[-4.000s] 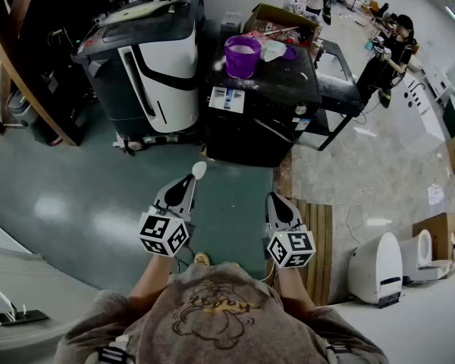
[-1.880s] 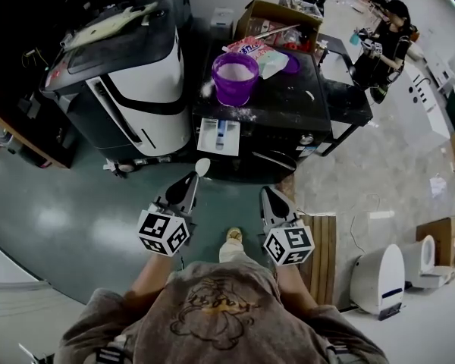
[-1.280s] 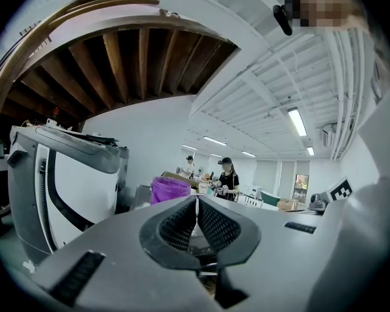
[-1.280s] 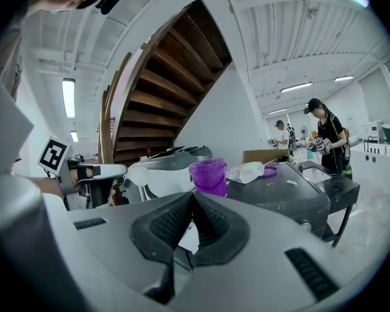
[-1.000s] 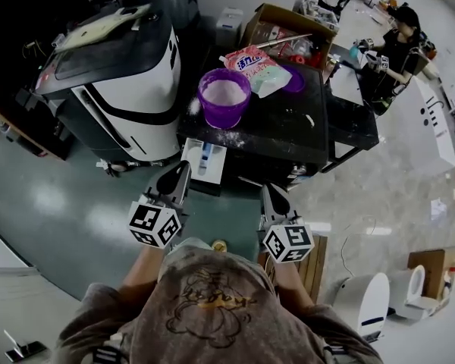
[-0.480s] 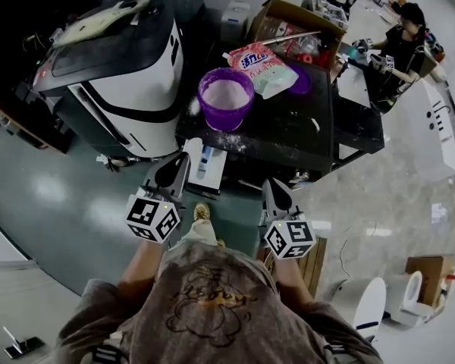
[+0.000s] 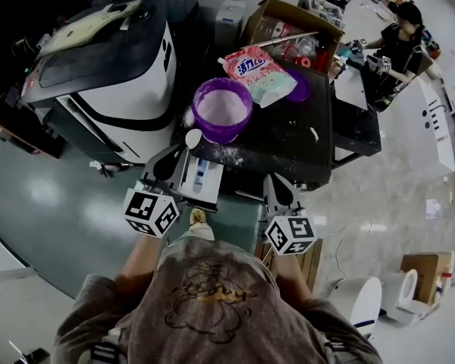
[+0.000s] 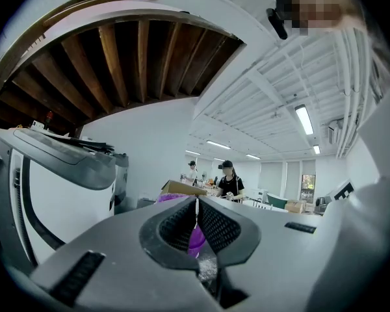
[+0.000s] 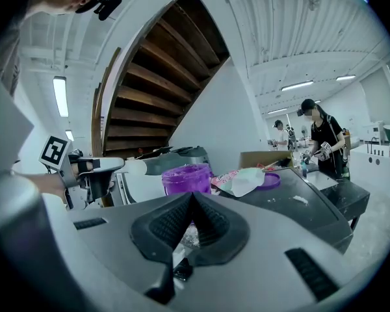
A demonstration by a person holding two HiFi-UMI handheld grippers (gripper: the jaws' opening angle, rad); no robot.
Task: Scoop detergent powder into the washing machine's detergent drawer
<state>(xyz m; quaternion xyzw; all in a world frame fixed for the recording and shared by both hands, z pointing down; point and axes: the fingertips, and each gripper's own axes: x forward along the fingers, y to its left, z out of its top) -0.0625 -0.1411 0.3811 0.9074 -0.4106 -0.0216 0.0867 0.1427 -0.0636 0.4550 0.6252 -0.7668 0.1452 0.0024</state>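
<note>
The left gripper (image 7: 179, 158) is clamped on the thin handle of a white scoop (image 7: 192, 137), whose bowl sits just beside the purple tub (image 7: 221, 135). The tub holds white powder (image 7: 221, 108) and stands on the black washing machine (image 7: 288, 139). The detergent drawer (image 7: 201, 179) is pulled out beneath the left gripper. A detergent bag (image 7: 259, 70) lies behind the tub. The right gripper (image 7: 272, 182) has its 2 jaws pressed together, empty.

Two tools (image 7: 180, 158) (image 7: 274, 186), one scoop (image 7: 192, 137), one tub (image 7: 222, 111)
</note>
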